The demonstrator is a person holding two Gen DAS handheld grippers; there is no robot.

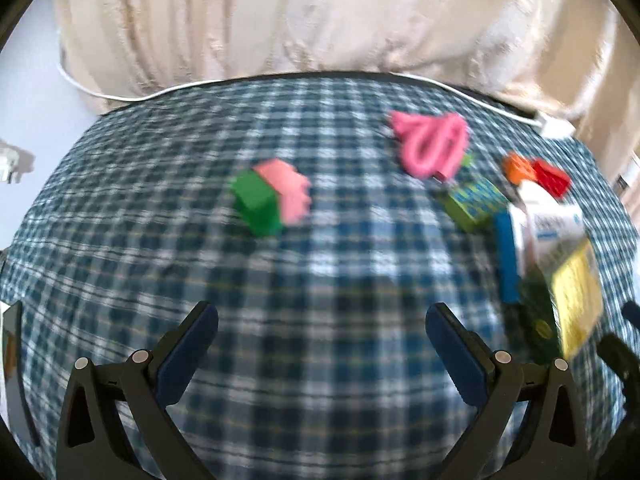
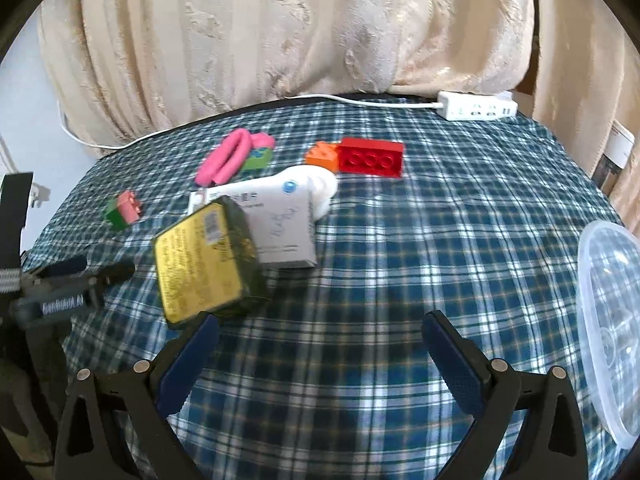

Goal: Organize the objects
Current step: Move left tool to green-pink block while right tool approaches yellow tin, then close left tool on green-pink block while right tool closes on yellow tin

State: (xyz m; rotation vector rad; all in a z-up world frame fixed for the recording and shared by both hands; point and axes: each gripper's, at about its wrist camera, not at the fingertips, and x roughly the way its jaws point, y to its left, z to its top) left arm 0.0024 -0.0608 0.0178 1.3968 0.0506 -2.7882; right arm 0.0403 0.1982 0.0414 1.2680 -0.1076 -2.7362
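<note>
Both the right gripper (image 2: 320,342) and left gripper (image 1: 322,334) hang spread wide and empty over the plaid tablecloth (image 2: 380,264), the yellow-faced green box (image 2: 204,264) tilted just beyond against a white carton (image 2: 280,228), a red brick (image 2: 371,158) farther back.

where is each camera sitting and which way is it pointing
Left wrist: on the left gripper, looking forward over the plaid cloth toward the curtain; its open fingers show.
Right wrist: on the right gripper, facing the same way, clear container at right; its open fingers and the left gripper show.
Shared: green-pink block, pink loop, red brick, yellow box.
</note>
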